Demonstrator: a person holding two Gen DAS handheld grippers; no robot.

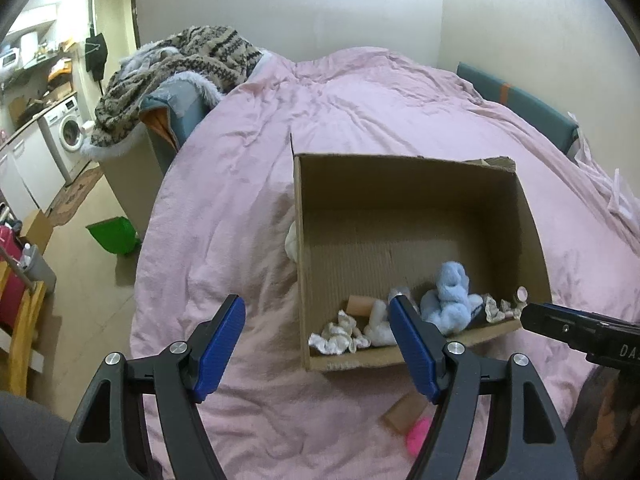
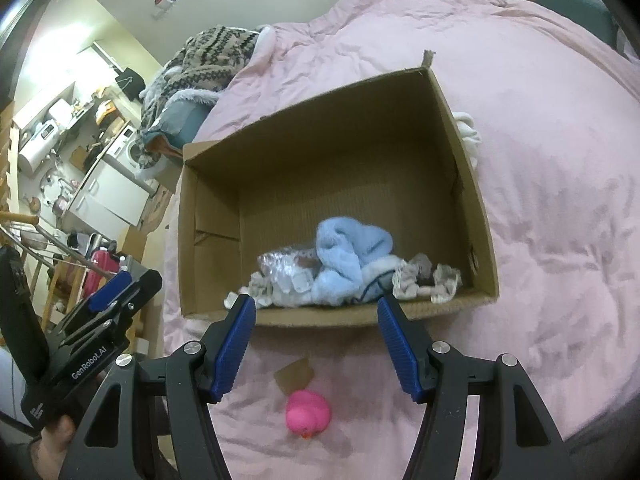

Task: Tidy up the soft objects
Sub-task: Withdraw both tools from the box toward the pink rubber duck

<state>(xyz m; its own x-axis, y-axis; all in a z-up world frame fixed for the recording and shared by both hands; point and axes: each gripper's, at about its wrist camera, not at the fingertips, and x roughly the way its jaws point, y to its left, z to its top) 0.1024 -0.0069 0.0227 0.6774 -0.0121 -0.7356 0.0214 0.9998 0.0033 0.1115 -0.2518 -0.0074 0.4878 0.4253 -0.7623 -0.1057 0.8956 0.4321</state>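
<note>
An open cardboard box point(image 1: 412, 184) point(image 2: 208, 216) sits on the pink bed cover. At its near end lie a light blue plush point(image 1: 448, 300) point(image 2: 348, 256), white cloths point(image 1: 340, 336), a clear plastic bag point(image 2: 288, 270) and a lacy cloth point(image 2: 424, 278). A pink rubber duck point(image 2: 308, 416) point(image 1: 420, 434) and a cardboard scrap point(image 2: 294, 374) lie on the cover in front of the box. A white soft thing point(image 1: 292, 240) point(image 2: 468, 132) lies against the box's outer wall. My left gripper point(image 1: 316, 344) point(image 2: 120, 296) is open and empty near the box's front corner. My right gripper point(image 2: 316, 344) point(image 1: 532, 316) is open and empty above the duck.
A patterned knit blanket point(image 1: 180, 68) is heaped over the bed's far left corner. A teal headboard point(image 1: 516, 100) runs along the far right. On the floor to the left are a green bag point(image 1: 112, 234), a washing machine point(image 1: 66, 132) and a wooden chair point(image 1: 24, 320).
</note>
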